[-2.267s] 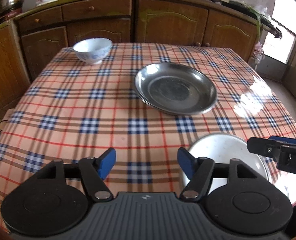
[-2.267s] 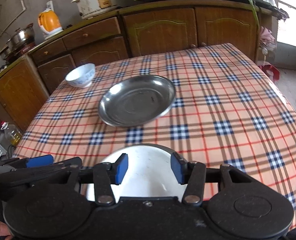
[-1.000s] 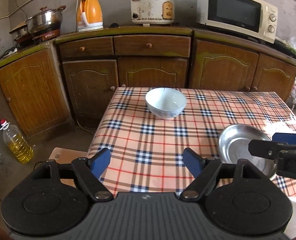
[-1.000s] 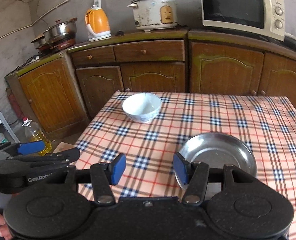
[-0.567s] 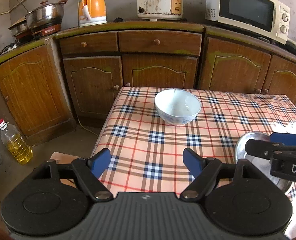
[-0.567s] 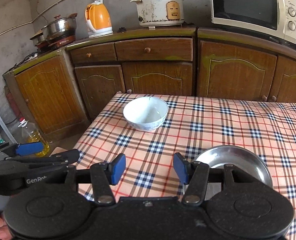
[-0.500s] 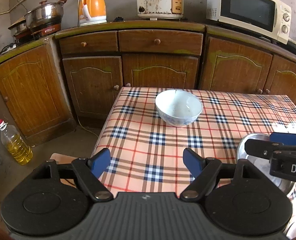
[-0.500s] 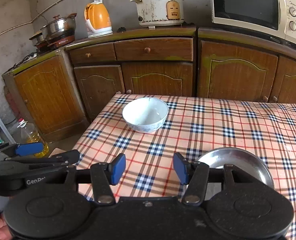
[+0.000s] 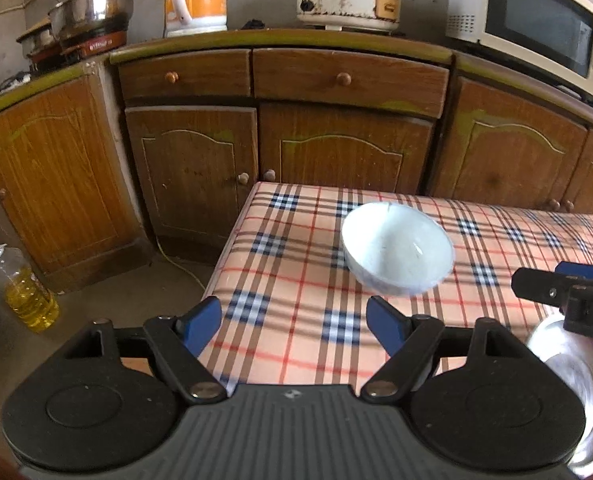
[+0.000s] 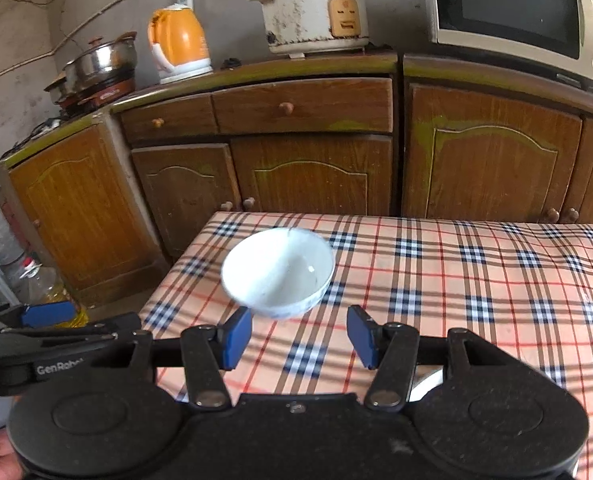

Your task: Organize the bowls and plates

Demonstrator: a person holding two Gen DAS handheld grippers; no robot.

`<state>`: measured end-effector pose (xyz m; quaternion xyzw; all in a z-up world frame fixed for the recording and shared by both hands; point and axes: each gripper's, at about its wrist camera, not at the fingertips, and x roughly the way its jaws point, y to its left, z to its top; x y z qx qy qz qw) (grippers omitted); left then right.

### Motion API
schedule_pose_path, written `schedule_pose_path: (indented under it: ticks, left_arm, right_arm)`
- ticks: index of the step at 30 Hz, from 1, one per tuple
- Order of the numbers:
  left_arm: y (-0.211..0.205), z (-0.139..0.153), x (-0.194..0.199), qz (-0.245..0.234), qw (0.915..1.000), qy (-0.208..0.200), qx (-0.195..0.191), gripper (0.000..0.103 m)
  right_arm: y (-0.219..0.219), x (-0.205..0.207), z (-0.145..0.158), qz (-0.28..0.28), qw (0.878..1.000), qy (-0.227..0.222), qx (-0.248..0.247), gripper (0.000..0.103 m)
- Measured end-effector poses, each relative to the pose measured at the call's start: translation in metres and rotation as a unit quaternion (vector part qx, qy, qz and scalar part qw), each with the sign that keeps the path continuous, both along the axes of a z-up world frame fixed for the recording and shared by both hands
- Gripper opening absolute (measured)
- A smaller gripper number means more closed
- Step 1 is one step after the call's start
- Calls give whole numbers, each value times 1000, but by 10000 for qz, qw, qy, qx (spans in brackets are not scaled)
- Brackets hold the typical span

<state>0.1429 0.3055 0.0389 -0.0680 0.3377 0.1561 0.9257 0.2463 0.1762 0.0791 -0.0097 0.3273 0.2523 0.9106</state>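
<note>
A white bowl (image 9: 396,252) (image 10: 278,272) with a faint blue pattern stands upright near the far left corner of the plaid table (image 9: 296,280) (image 10: 476,280). My left gripper (image 9: 294,324) is open over the table's left edge, with the bowl ahead and to its right. My right gripper (image 10: 299,336) is open just short of the bowl, nothing between its blue pads. A steel plate (image 9: 572,376) shows at the lower right of the left wrist view, partly behind the right gripper (image 9: 568,292). The left gripper (image 10: 48,336) shows at the left in the right wrist view.
Wooden cabinets (image 9: 336,152) run behind the table, carrying a rice cooker (image 10: 312,8), an orange kettle (image 10: 178,44), a steel pot (image 9: 90,20) and a microwave (image 10: 512,8). A bottle of yellow oil (image 9: 28,292) stands on the floor at the left.
Both grippers have moved forward toward the bowl, which now looks larger and closer. The steel plate has slid to the lower right edge and out of the right wrist view. Both jaws stay equally wide.
</note>
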Motion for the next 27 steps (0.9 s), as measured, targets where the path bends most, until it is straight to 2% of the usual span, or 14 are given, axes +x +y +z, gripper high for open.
schedule_pose_path:
  ticks: [3,7,13,16,20,22,24,26,27]
  left_arm:
    - [4,-6,26,4,10000,69,47,81]
    - [7,-17,57,-65,9999,134,-35,81]
    - [11,-37,102,-142,9994,305,-33,78]
    - [12,-47,119,-164,9989,428,106,73]
    - [17,-62,132,-111,9987,487,-60,72]
    - [18,-70,139,-113,9983,564,-92,64]
    - [20,-77,143,-217,9980,536,-257,59]
    - [17,-79,144,-329,9981,426,-308,46]
    - [14,-80,143,-426,9979,366,-335,35]
  right_arm:
    - [8,27,-7,-105,9999,111,-48,65]
    - [11,66,-22,-263,9978,554,245,65]
    - [25,104,-49,-290,9952,883,304,65]
    - [33,118,-61,-394,9942,975,218,65]
    - [43,135,-80,-459,9930,1080,124,65]
    - [46,138,-86,-416,9928,1106,196,63]
    - [49,142,-93,-363,9926,1148,179,56]
    - [51,146,-100,-312,9911,1275,239,38]
    - [51,148,-104,-252,9900,1354,308,30]
